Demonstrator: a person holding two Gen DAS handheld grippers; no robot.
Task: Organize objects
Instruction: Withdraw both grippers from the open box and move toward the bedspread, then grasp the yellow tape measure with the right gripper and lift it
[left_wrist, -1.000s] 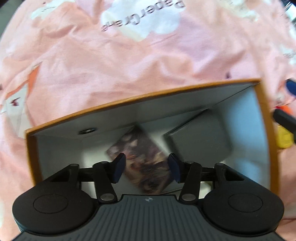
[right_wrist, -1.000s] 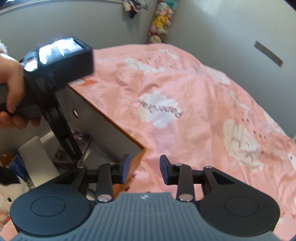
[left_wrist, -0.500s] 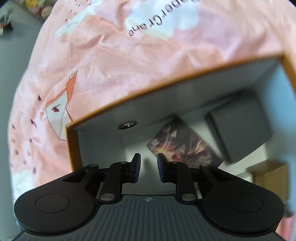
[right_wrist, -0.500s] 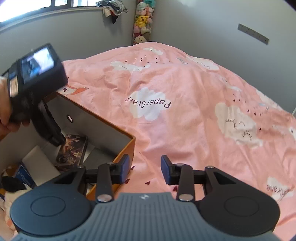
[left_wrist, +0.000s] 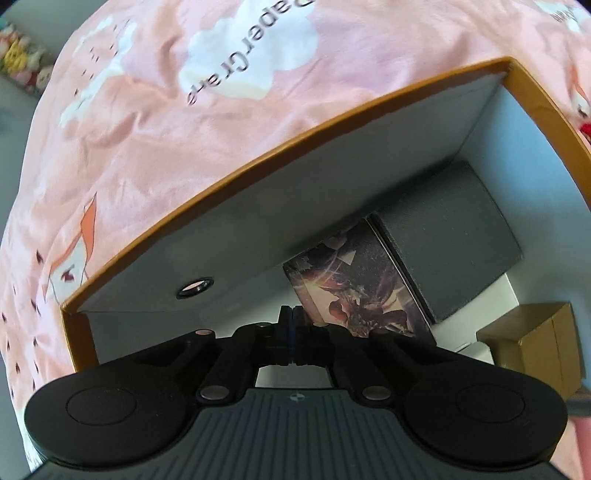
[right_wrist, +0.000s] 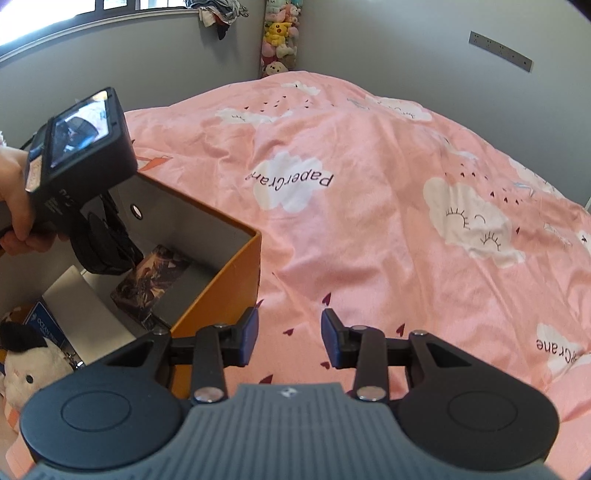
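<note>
In the left wrist view, the left gripper (left_wrist: 291, 314) hangs inside the orange box (left_wrist: 369, 110), its jaws fully closed with nothing between them. Just to the right of its tips, an illustrated card pack (left_wrist: 354, 284) lies flat on the box floor against the far wall. A dark grey case (left_wrist: 447, 251) lies touching the pack's right side, and a small brown carton (left_wrist: 535, 343) sits in the near right corner. These three look already stowed.

In the right wrist view, the right gripper (right_wrist: 290, 341) hovers over the pink bedspread (right_wrist: 388, 221), just right of the box's near corner, with its jaws partly apart and empty. At far left a hand (right_wrist: 14, 199) holds the left gripper over the box. Also inside are a grey flat piece (right_wrist: 85, 306) and a blue packet (right_wrist: 48, 325). A plush toy (right_wrist: 26, 365) shows at the near left edge; whether it lies in the box I cannot tell.

The bedspread visible here carries no loose items, so most of the sorting seems done; anything left would be outside these views.
</note>
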